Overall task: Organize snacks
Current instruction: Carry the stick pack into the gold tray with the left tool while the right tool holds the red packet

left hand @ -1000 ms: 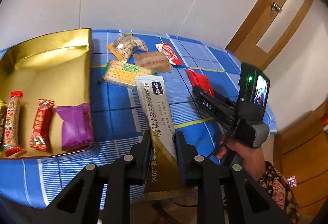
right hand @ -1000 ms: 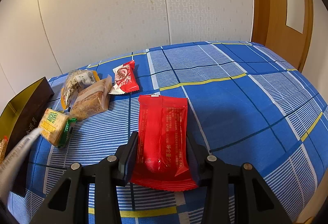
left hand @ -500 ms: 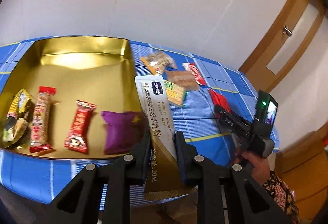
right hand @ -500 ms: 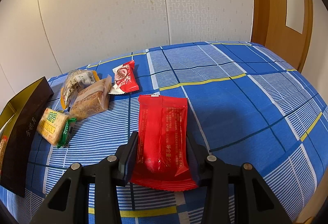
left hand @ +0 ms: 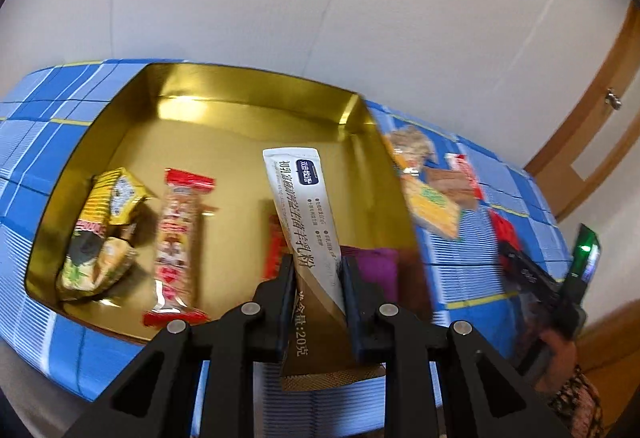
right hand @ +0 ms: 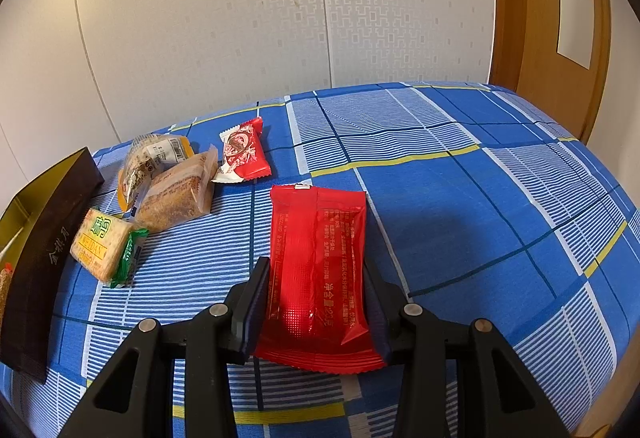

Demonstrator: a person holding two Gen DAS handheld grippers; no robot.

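Note:
My left gripper (left hand: 318,270) is shut on a long white and gold powder sachet (left hand: 304,213), held above the near right part of the gold box (left hand: 248,109). Inside the box lie a yellow packet (left hand: 116,193), a green and white packet (left hand: 94,262), a long red and white bar (left hand: 178,242), a small red bar (left hand: 274,246) and a purple packet (left hand: 378,266). My right gripper (right hand: 316,278) is shut on a flat red packet (right hand: 318,262) over the blue checked cloth (right hand: 480,217).
Loose snacks lie on the cloth right of the box: a yellow-green cracker pack (right hand: 106,244), a brown cake (right hand: 180,193), a clear nut packet (right hand: 154,157) and a small red and white packet (right hand: 242,151). The box's dark outer wall (right hand: 44,250) stands at left. A wooden door (right hand: 560,9) is behind.
My left gripper has carried the sachet leftward, from over the cloth to over the gold box, and has rolled somewhat. The right gripper and its red packet have not moved.

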